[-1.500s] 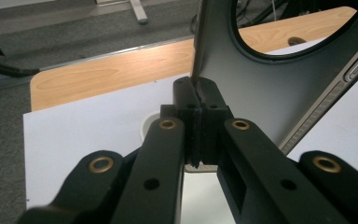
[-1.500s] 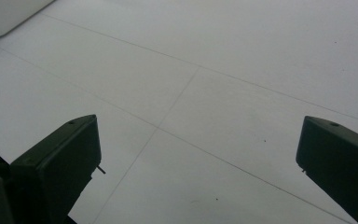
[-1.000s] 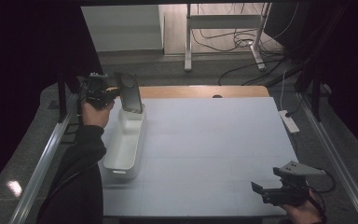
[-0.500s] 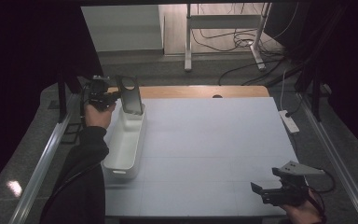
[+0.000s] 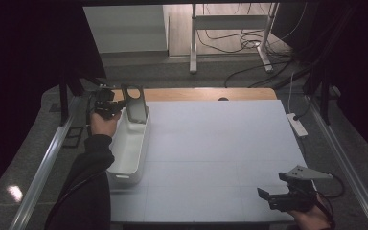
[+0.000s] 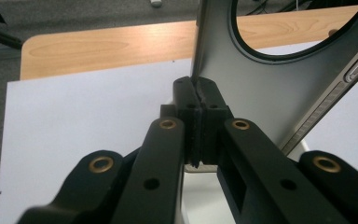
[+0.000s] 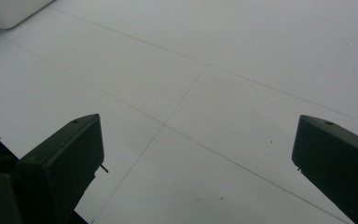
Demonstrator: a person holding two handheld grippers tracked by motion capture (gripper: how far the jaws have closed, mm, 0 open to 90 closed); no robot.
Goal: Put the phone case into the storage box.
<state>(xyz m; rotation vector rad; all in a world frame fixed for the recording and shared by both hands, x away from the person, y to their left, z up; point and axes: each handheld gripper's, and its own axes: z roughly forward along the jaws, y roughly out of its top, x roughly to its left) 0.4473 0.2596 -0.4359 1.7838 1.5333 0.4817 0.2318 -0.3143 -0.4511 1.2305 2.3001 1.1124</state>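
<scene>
While the left gripper (image 5: 117, 106) pinches its edge, the dark plate (image 5: 135, 103) stands upright beside it.

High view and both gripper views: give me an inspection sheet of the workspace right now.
Surface: white table, wooden strip at far edge.
Job's things: dark flat case with round hole, upright over far end of white bin.
Clutter: nothing seen.
Grippers: left claw shut on the case's edge; right claw open over bare table.
Cables: power strip at right edge, cables on floor beyond.
Surroundings: metal stand legs, dark curtains.
</scene>
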